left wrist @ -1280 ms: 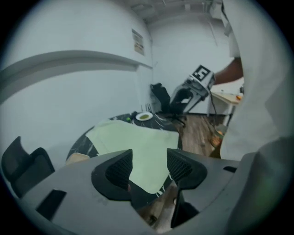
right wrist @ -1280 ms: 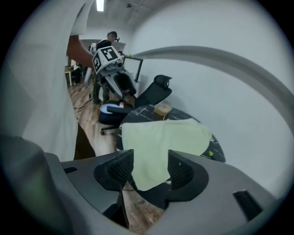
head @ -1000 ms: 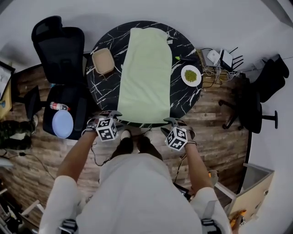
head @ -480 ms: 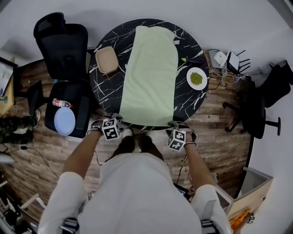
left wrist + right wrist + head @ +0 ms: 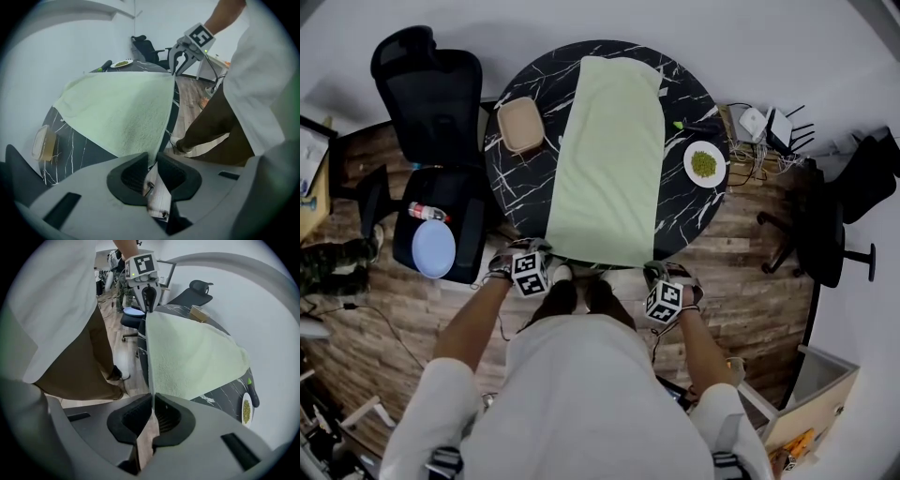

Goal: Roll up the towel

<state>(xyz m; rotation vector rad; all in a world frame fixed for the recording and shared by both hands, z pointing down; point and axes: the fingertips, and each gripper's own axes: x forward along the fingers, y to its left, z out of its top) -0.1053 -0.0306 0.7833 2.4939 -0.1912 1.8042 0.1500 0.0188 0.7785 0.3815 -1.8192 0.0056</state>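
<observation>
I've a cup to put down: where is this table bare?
Bare table lies left of the towel, nearer you than the box, and right of it, nearer than the plate. The far right, by plate and pen, is crowded.

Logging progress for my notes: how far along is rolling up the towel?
Done: the towel lies spread along the table. In hand: the left gripper and right gripper have just closed their jaws on its two near corners. Left: all the rolling; no turn shows yet.
</observation>
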